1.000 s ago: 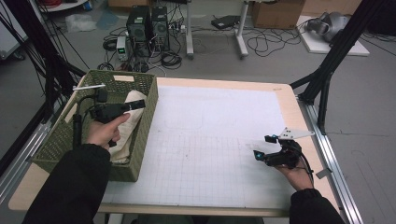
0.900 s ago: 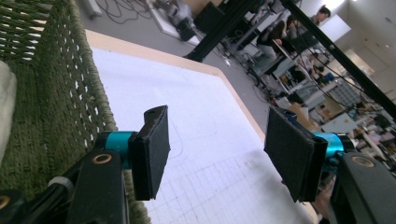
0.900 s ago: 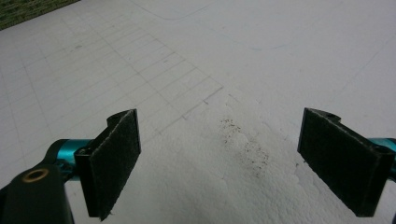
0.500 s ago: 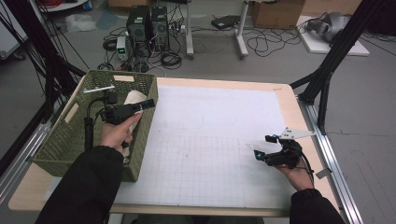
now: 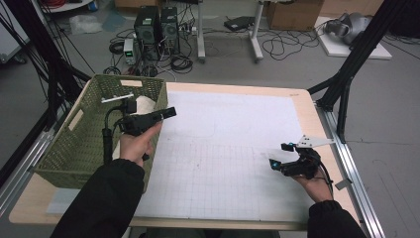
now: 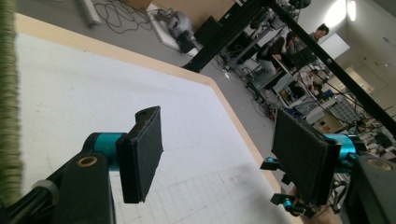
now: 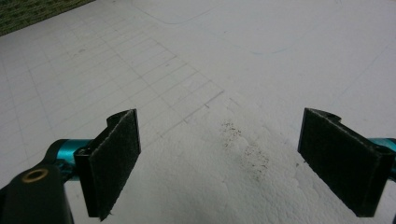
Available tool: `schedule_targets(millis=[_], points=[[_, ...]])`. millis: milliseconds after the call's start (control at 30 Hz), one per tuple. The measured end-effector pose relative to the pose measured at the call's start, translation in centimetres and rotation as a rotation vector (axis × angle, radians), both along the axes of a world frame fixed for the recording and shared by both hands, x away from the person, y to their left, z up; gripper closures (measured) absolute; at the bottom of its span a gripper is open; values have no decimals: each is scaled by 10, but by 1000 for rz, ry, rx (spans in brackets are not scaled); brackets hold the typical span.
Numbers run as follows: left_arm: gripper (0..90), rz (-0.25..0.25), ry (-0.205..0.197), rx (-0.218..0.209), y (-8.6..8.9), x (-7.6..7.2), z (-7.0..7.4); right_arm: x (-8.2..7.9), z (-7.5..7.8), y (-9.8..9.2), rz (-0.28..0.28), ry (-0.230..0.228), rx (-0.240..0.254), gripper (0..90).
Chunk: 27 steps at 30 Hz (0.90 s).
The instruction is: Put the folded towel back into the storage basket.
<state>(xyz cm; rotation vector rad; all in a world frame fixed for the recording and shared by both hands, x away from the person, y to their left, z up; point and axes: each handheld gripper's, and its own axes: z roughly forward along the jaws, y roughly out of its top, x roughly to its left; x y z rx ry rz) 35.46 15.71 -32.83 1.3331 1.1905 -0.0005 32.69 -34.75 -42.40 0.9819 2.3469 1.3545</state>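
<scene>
Now your left tool [image 5: 166,113] has just opened wide, empty, over the basket [image 5: 89,144]. That white cloth [image 5: 143,105] looks soft and light; pinch a raised fold. Your right tool [image 5: 277,157] rests open, empty.

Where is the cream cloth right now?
In the high view, the cream cloth lies inside the green basket at the table's left edge, toward its far right corner, just behind the open, empty left claw.

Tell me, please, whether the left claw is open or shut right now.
Open. The left claw has its jaws spread wide with nothing between them, only the white mat beyond; they have just been opening.
</scene>
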Motion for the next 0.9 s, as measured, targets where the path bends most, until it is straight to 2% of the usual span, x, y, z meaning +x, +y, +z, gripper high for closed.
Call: schedule_targets(millis=[133, 300, 433, 567, 900], points=[[336, 12, -16, -1, -10, -3, 0, 0, 0, 0, 4, -1, 2, 123], [337, 21, -12, -28, -20, -6, -3, 0, 0, 1, 7, 5, 2, 123], [338, 27, -24, -29, -27, -9, -3, 0, -1, 1, 9, 5, 1, 123], [338, 58, -36, -19, -34, -13, -5, 0, 0, 1, 8, 5, 4, 123], [336, 60, -54, 20, -50, -20, -8, 0, 1, 0, 11, 2, 8, 123]])
